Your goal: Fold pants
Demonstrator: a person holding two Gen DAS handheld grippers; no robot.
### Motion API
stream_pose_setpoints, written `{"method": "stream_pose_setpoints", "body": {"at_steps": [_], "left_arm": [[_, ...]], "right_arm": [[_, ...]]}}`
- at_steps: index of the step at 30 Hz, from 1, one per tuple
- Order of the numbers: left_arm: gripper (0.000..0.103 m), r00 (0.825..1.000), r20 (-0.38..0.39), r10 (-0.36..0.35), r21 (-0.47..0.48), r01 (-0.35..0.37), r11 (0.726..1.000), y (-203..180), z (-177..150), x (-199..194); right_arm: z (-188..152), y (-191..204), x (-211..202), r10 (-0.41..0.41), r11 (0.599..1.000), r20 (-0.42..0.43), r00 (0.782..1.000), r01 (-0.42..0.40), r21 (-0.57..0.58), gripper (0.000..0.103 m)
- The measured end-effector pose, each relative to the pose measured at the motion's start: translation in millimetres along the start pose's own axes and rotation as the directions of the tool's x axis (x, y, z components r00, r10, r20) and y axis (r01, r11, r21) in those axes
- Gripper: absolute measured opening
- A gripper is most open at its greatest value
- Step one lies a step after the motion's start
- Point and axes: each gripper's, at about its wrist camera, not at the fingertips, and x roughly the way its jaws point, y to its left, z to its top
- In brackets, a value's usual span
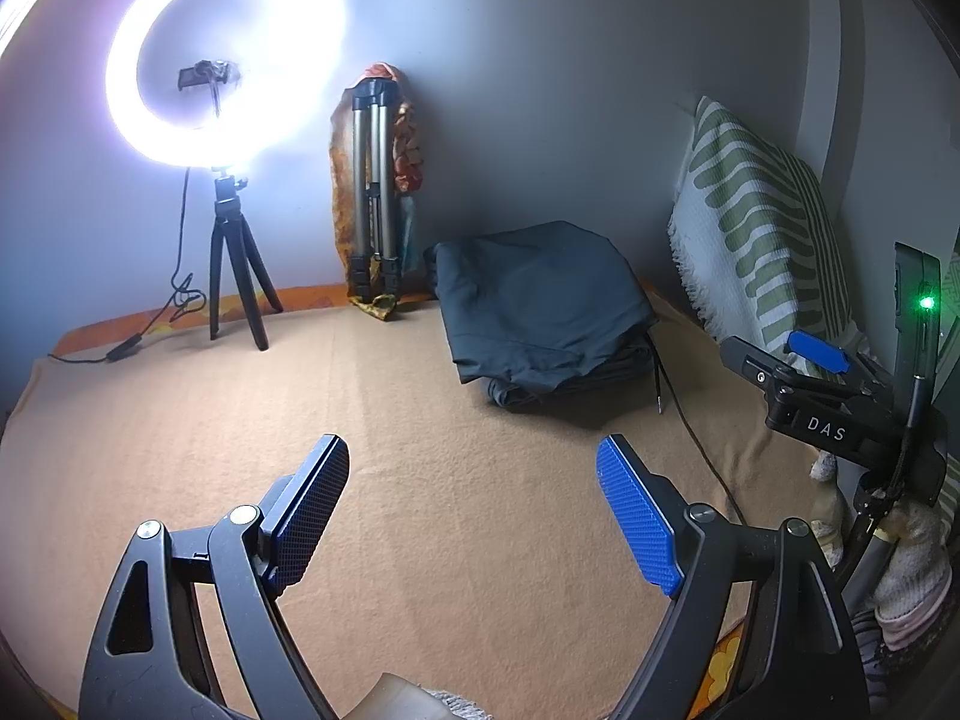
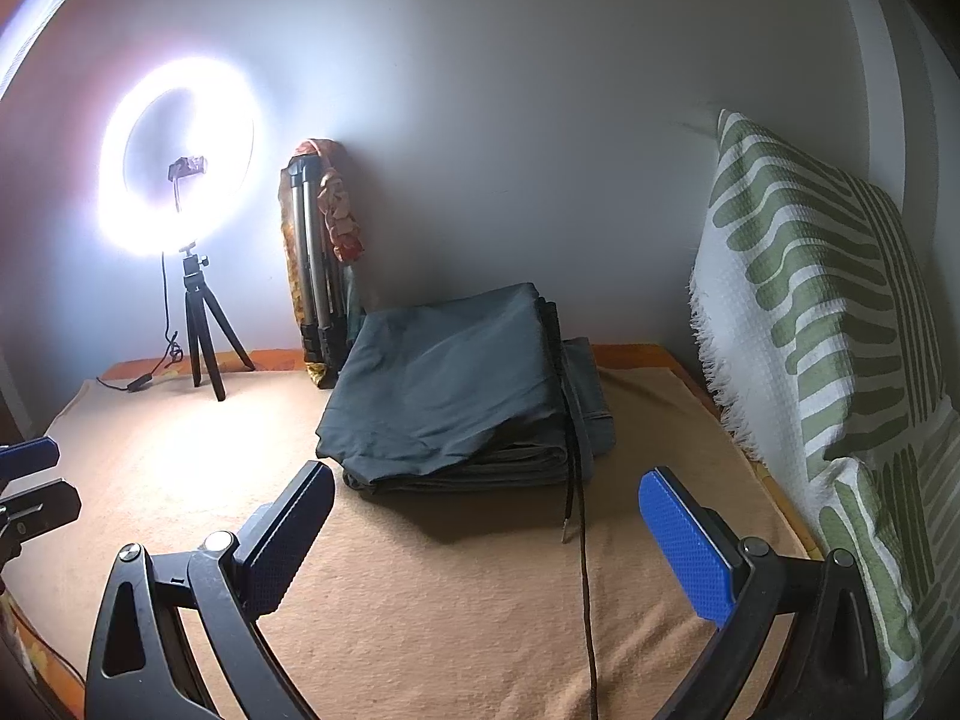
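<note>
Dark folded pants (image 2: 462,384) lie ahead of both tongs — untouched.

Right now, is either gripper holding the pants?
No, the folded pants lie on the blanket, beyond both open, empty grippers.

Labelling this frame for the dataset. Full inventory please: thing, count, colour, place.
Folded dark grey-green fabric pants: one stack, on the blanket, centre-back.
Tan fleece blanket: one, covers the surface.
Thin dark cord: one, runs from the pants toward the camera.
Lit white ring light on a black mini tripod: one, back left.
Folded silver-and-black tripod: one, leaning on the wall, patterned orange cloth behind it.
Green-and-white striped woven cushion: one, right side.
Left tool: blue pads, open, empty, over the blanket.
Right tool: blue pads, open, empty, in front of the pants.
</note>
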Motion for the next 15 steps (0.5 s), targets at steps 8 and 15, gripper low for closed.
{"method": "stream_pose_setpoints", "body": {"at_steps": [8, 15], "left_arm": [[0.085, 1.0, 0.0, -0.003, -0.005, 0.003, 1.0, 0.2, 0.4, -0.4], [0.085, 1.0, 0.0, -0.005, -0.005, 0.005, 1.0, -1.4, -0.1, -1.3]], "right_arm": [[0.5, 1.8, 0.1, 0.004, 1.0, -0.003, 1.0, -0.004, -0.001, 0.103], [0.5, 2.9, 2.1, 0.008, 1.0, -0.006, 1.0, -0.008, -0.003, 0.103]]}}
